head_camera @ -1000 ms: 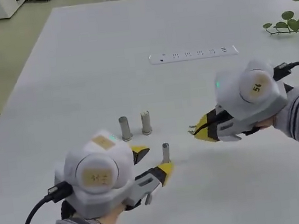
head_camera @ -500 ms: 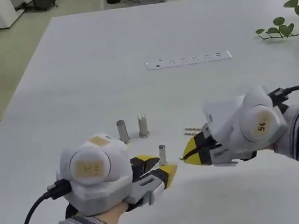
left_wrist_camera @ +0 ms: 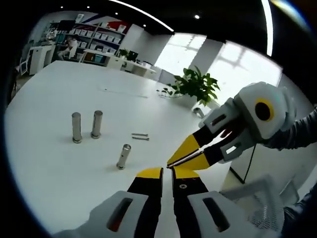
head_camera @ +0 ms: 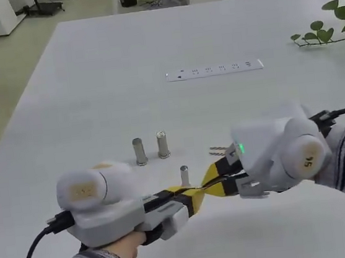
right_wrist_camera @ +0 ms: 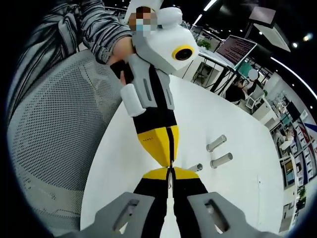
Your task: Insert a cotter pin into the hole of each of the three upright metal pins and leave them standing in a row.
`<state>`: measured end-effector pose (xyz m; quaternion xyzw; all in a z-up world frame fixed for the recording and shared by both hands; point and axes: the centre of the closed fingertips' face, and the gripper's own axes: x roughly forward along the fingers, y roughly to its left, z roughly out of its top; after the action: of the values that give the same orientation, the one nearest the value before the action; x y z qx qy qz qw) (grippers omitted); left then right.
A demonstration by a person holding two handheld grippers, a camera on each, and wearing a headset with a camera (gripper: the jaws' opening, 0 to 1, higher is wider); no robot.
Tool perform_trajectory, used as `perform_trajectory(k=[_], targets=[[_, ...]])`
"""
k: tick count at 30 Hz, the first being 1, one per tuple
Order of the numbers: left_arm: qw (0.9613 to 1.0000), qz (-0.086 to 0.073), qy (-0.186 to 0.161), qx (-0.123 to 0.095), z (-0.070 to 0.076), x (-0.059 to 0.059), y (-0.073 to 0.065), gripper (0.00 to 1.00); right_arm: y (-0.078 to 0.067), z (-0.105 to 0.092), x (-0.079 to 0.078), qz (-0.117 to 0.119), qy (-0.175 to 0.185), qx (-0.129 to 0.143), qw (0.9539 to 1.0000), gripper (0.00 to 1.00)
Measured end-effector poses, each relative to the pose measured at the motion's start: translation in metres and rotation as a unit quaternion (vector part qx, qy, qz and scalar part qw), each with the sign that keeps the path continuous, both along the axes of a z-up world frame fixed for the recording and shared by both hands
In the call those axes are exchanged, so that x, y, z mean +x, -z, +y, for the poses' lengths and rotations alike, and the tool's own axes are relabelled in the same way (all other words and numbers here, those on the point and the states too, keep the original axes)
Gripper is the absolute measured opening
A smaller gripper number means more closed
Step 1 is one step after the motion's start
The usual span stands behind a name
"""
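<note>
Three upright metal pins stand on the white table point(head_camera: 94, 100): two side by side point(head_camera: 140, 151) point(head_camera: 162, 144) and a third point(head_camera: 185, 175) nearer me. My left gripper point(head_camera: 197, 193) and right gripper point(head_camera: 207, 185) meet tip to tip just right of the third pin, above the table. A thin cotter pin point(right_wrist_camera: 170, 181) lies between the right gripper's point(right_wrist_camera: 170, 173) shut jaws. The left gripper's point(left_wrist_camera: 167, 171) jaws are shut at that pin's other end. Two more cotter pins point(head_camera: 219, 152) lie on the table behind the right gripper.
A white power strip point(head_camera: 214, 70) lies across the far middle of the table. A green plant point(head_camera: 329, 24) trails at the far right edge. A mesh chair point(right_wrist_camera: 44, 148) stands by the table's near side.
My right gripper moved left and down to the left gripper's tips, carrying the cotter pin. The left gripper's jaws, open a second ago, have shut. The head camera shifted slightly.
</note>
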<state>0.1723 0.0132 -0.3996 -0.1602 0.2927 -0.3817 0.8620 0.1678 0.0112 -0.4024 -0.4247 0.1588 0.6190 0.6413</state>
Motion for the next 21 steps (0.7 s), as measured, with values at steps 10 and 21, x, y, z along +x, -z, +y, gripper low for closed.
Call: perform_trajectory(k=[10, 21], targets=[[0.9986, 0.027, -0.009, -0.043, 0.0002, -0.0048, -0.0016, 0.00, -0.0026, 0.0022, -0.0044, -0.015, -0.019, -0.006, 0.9997, 0.00], [0.9947, 0.054, -0.022, -0.084, -0.0002, -0.0062, -0.0033, 0.00, -0.0039, 0.0023, -0.0052, -0.024, -0.025, -0.009, 0.9994, 0.00]])
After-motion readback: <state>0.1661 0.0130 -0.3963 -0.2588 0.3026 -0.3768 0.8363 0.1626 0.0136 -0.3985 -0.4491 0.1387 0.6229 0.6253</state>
